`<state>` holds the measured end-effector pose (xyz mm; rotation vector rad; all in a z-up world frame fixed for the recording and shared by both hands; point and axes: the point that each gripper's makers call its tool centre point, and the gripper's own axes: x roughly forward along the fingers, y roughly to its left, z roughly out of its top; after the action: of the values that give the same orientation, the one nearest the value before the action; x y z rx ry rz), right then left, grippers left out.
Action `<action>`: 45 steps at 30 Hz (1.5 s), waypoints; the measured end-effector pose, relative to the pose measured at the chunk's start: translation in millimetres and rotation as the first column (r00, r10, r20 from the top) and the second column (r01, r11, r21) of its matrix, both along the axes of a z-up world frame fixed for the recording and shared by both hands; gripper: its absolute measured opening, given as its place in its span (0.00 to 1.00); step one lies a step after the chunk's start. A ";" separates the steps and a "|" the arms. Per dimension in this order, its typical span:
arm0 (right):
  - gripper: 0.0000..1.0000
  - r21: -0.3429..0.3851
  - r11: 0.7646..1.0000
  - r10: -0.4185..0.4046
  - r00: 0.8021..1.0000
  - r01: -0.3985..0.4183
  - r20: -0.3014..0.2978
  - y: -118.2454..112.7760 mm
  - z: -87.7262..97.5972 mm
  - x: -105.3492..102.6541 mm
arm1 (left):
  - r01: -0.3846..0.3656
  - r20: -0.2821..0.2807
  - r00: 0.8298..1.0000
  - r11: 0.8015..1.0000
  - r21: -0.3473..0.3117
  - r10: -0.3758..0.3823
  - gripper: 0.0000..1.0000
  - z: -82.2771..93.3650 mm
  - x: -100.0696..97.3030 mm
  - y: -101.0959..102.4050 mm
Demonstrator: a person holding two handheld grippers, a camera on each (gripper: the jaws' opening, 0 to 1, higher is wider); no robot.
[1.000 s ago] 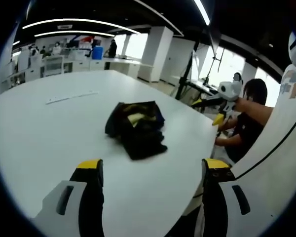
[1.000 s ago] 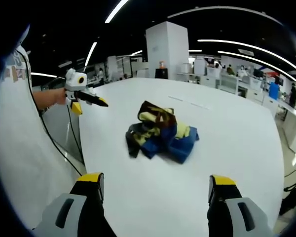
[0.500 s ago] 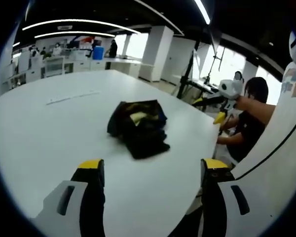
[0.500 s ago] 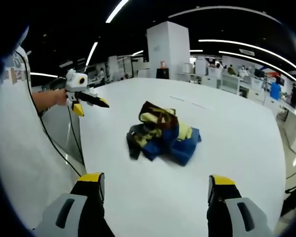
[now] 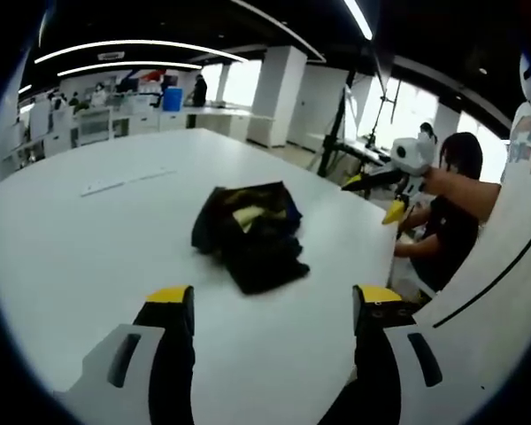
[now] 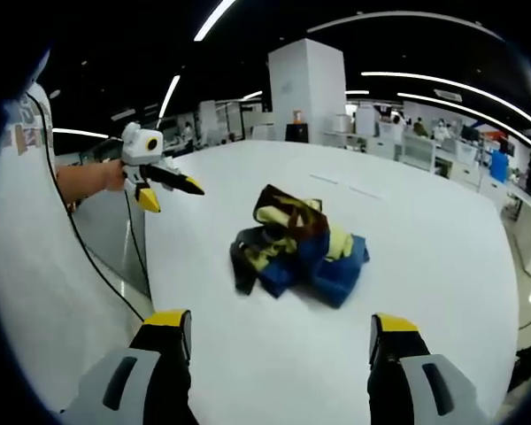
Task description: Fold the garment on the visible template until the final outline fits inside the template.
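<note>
Looking along your left gripper [image 5: 270,301], you have the garment [image 5: 250,232] straight ahead and centred between the 2 fingers [image 5: 172,305], lying crumpled in a dark heap on the white counter [image 5: 80,239], well apart from the tips. Your right gripper [image 6: 272,326] sees the same heap [image 6: 296,251] from the opposite side, again dead ahead and well clear, showing blue, yellow and dark folds bunched together. Both pairs of fingers stand wide and carry nothing.

That is the relation to work from: the garment sits between your 2 hands, each facing it from its own side of the counter's edge, and neither looks clearly nearer. The heap has no clean long axis yet; it runs slightly longer toward the far side in the left gripper view, but I would not lean on that. Your left gripper also appears in the right gripper view [image 6: 150,164], raised off to the side above the counter's edge.

No template outline is legible around the heap, only faint marks [image 5: 124,181] farther off. Folding has not begun; spreading the heap flat is probably your 1st need.
</note>
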<state>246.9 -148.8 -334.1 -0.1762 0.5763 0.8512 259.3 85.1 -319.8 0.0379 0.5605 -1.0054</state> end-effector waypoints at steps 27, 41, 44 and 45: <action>0.61 0.027 1.000 0.003 1.000 -0.003 0.014 14.1 -1.8 29.2 | 0.005 0.011 1.000 1.000 0.014 -0.005 0.64 -6.2 21.5 -5.2; 0.43 0.029 1.000 0.003 1.000 -0.003 0.028 14.9 0.4 42.1 | 0.010 0.014 1.000 1.000 0.019 -0.010 0.58 -10.1 36.6 -8.8; 0.41 0.026 1.000 0.000 1.000 -0.001 0.031 14.5 -0.6 46.5 | 0.009 0.013 1.000 1.000 0.024 -0.009 0.57 -11.8 39.8 -8.3; 0.40 0.025 1.000 0.001 1.000 -0.002 0.028 14.7 -1.7 48.0 | 0.008 0.016 1.000 1.000 0.027 -0.008 0.57 -12.3 41.6 -7.9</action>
<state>294.9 -134.1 -335.8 -0.1657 0.5389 0.8554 300.9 77.2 -332.0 0.0721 0.5590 -1.0045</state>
